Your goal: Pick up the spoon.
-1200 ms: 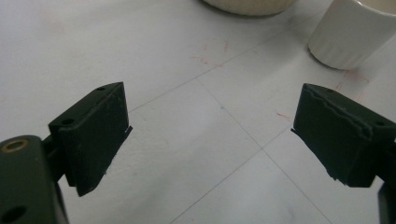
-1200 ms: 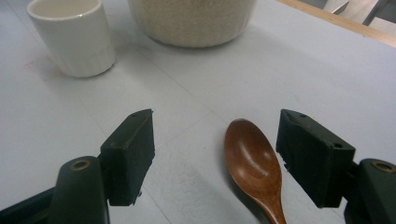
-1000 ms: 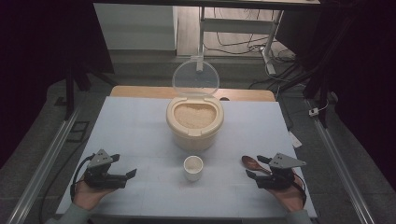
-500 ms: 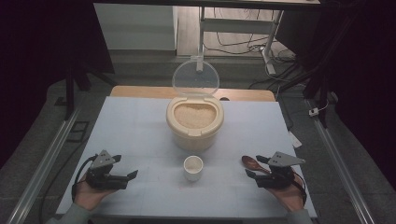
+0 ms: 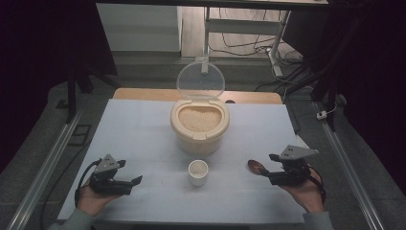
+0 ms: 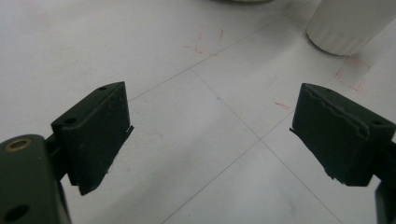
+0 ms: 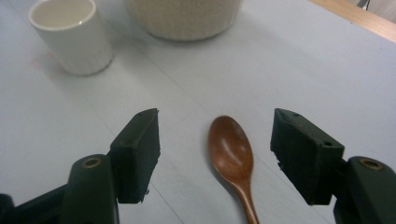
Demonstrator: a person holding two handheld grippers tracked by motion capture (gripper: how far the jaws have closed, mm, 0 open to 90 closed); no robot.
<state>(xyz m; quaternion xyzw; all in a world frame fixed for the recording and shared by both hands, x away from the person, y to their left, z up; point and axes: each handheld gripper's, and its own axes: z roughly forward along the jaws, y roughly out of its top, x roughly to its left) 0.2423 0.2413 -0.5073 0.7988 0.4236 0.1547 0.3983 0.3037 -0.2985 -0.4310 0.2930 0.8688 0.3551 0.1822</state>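
Left hand [image 5: 91, 200] low at near left, palm up under left gripper [image 5: 135, 182], jaws spread wide, pointing right. Right hand [image 5: 306, 190] at near right, cradling right gripper [image 5: 271, 168]; its jaws also wide apart, pointing left.

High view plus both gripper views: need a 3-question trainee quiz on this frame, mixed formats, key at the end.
1. True or false: the lid of the rice container is shut.
2. Multiple choice: what lies between the right gripper's jaws? A) cup B) wooden spoon C) nothing
3. Short answer: where does the cup stand relative to the container?

Key:
1. False; the lid stands open and the rice shows.
2. B; the spoon lies on the table, jaws open either side, not touching it.
3. On the person's side of it, near the table's middle. The left gripper is open over bare table.
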